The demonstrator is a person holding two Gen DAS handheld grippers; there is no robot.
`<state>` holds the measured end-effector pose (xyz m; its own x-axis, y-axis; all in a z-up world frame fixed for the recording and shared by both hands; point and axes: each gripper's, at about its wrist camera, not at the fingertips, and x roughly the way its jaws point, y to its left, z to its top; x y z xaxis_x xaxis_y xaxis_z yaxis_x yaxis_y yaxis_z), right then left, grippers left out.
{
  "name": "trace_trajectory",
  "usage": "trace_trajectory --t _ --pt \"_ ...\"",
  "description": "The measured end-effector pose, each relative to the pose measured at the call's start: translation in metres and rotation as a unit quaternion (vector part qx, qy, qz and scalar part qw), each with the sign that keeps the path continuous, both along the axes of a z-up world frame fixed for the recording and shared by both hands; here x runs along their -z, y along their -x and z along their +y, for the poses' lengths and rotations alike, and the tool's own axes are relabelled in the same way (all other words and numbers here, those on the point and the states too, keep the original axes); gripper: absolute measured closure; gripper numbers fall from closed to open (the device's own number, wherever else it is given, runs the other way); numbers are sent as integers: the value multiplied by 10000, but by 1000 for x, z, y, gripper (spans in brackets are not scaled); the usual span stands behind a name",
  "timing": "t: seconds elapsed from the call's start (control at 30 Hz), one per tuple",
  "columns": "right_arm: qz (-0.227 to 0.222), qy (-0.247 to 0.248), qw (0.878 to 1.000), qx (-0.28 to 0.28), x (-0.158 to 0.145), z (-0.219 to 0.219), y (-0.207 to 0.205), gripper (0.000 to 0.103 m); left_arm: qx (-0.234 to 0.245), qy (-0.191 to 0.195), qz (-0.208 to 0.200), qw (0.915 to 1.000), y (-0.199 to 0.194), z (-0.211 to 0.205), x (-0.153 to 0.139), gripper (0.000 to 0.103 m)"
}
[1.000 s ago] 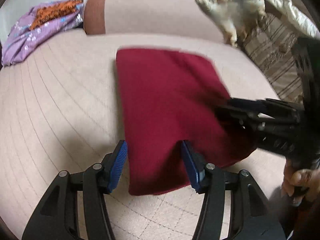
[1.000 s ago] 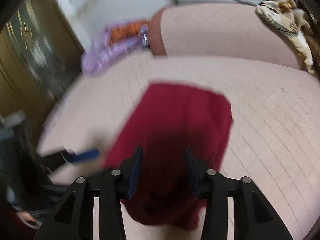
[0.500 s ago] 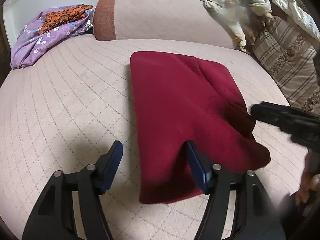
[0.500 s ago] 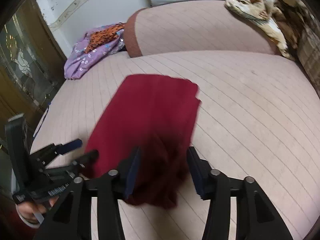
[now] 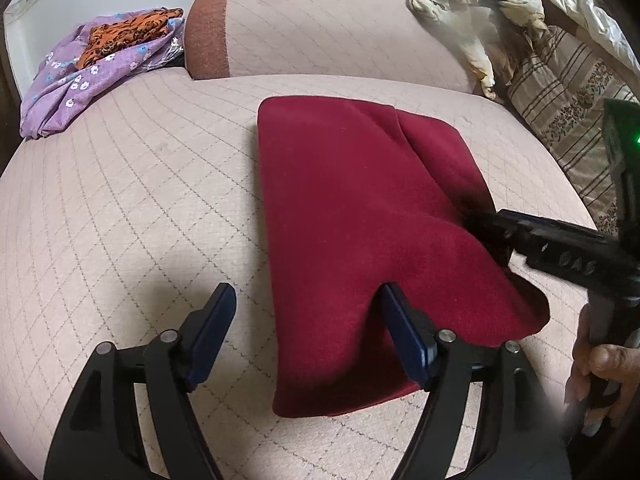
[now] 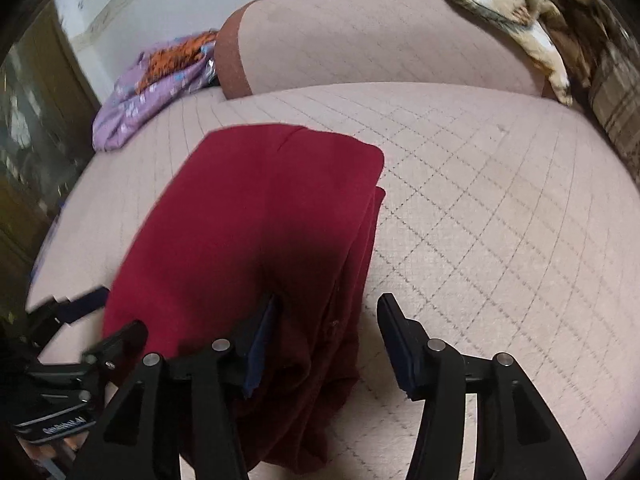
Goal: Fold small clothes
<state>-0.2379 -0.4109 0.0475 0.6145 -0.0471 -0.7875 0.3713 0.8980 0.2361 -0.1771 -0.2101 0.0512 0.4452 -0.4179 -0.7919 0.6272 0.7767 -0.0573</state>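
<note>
In the middle of the frame the folded dark red fleece cloth (image 5: 360, 216) lies on the pink quilted bed (image 5: 140, 200). The left tool (image 5: 306, 312) and the right tool (image 6: 326, 320), both just opening wide, straddle its near edge and could snag it, undoing the fold.

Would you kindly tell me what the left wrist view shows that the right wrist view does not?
Only the left wrist view shows the person's hand and the striped cushion. Only the right wrist view shows the dark cabinet. Both show the red cloth on the quilted seat and the purple flowered fabric.
</note>
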Motion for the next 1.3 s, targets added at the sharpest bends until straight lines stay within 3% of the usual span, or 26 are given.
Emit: trace_trajectory --t 0.1,0.13,0.23,0.37,0.5,0.57,0.8,0.9,1.2,1.27,1.3 --pt "-413 -62 9991 -46 -13 6 7 41 -15 10 30 10000 -1 0 -2 29" --pt "-398 100 9991 -135 -14 11 4 32 -27 24 38 10000 -1 0 -3 29" --pt "98 397 9991 -115 3 15 -7 30 -58 114 65 9999 -4 2 -6 28" --pt "-28 -432 9989 171 19 -9 -1 20 -33 286 205 9994 -15 6 -8 24" --pt "-306 -884 9956 -6 20 -19 -2 18 -107 1002 861 9912 -41 14 -3 19" --pt "-329 -1194 9922 -123 28 -21 -8 18 -138 1147 1087 9873 -53 13 4 18" --pt "-565 -1465 9874 -204 40 -23 -18 14 107 1398 1744 9746 -77 -6 33 7" --pt "-662 -1384 9880 -198 41 -20 -19 15 182 1423 1596 9767 -76 -13 34 2" --pt "-632 -1240 9901 -170 39 -17 -23 20 241 1159 1379 9834 -73 -22 35 2" --pt "-623 -1198 9907 -150 38 -18 -21 23 232 1115 1354 9842 -72 -23 35 4" --pt "-610 -1161 9913 -144 37 -17 -20 26 257 1119 1352 9841 -71 -22 35 10"
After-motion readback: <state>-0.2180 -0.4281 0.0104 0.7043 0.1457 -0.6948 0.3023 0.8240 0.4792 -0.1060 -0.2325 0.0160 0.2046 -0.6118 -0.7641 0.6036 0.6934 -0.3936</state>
